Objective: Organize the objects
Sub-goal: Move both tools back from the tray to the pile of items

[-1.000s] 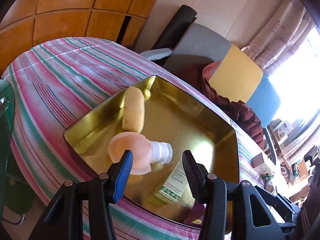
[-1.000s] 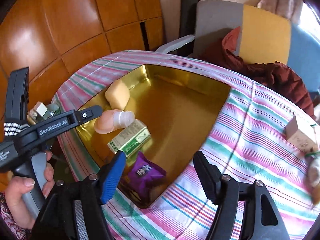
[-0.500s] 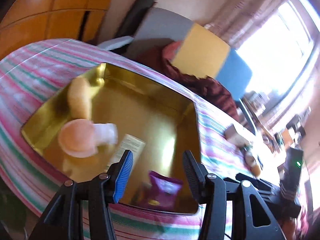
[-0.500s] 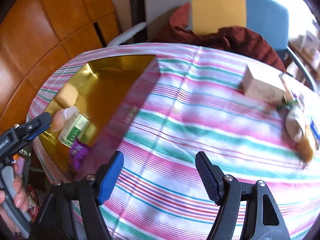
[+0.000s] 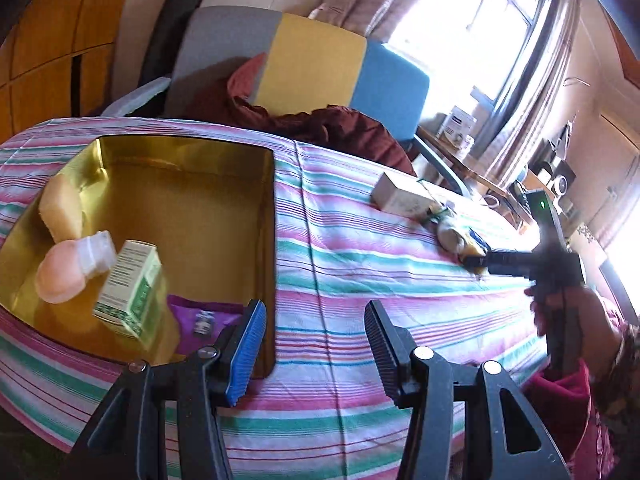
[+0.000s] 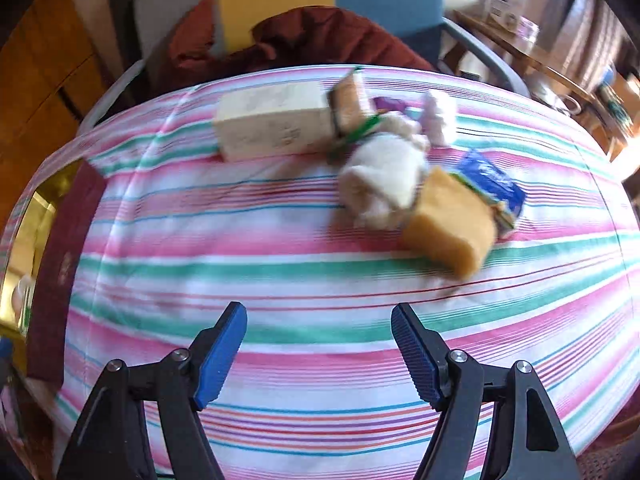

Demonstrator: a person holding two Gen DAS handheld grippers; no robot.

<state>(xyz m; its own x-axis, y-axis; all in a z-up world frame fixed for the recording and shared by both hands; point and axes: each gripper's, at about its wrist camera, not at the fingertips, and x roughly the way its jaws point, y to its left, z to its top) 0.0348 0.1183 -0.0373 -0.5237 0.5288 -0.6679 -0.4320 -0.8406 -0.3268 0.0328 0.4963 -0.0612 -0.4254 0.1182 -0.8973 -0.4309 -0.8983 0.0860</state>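
Gold tin (image 5: 268, 216): sits on the striped tablecloth (image 5: 360, 280) at the left of the table; the left wrist view shows its whole inside, the right wrist view only a sliver of its edge (image 6: 38, 216).
Things in the tin, four: one yellow sponge (image 5: 62, 212), one peach bottle with a white cap (image 5: 68, 268), one green-and-white carton (image 5: 130, 288), one purple packet (image 5: 204, 316).
Things loose on the cloth, seen close only from the right wrist: one cream box (image 6: 272, 124), one white fluffy toy (image 6: 384, 176), one second yellow sponge (image 6: 448, 224), one blue packet (image 6: 492, 184); all clustered and touching or nearly so, blurred.
Left tongs (image 5: 312, 344): jaws wide apart, holding nothing, over the tin's near right corner.
Right tongs (image 6: 318, 352): jaws wide apart, holding nothing, above bare cloth, well short of the cluster.
Left view only: the other tool and the hand (image 5: 560, 304) holding it, blurred; chair (image 5: 312, 64) with a maroon cloth (image 5: 332, 128); window (image 5: 460, 24).
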